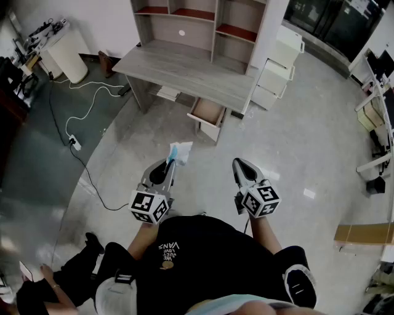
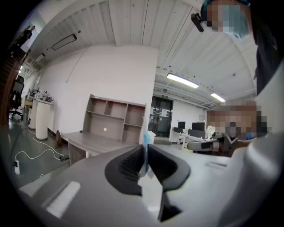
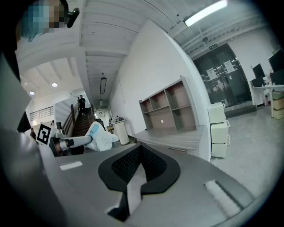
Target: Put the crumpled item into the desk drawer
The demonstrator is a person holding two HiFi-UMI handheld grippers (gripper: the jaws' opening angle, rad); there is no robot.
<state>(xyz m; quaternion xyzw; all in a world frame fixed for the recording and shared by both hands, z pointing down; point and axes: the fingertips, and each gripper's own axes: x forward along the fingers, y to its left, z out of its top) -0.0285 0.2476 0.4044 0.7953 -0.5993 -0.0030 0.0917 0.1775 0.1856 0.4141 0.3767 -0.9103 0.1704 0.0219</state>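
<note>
A crumpled white and pale-blue item sticks out of my left gripper, whose jaws are shut on it, above the floor in front of the desk. In the left gripper view the crumpled item shows as a thin edge pinched between the dark pads. It also appears in the right gripper view as a white bundle at the left. The grey desk stands ahead with its drawer pulled open. My right gripper hovers beside the left one, shut and holding nothing.
A shelf unit sits on the desk's back. White drawer cabinets stand to its right. A white bin and a cable with power strip lie at the left. A crouching person is at the bottom left.
</note>
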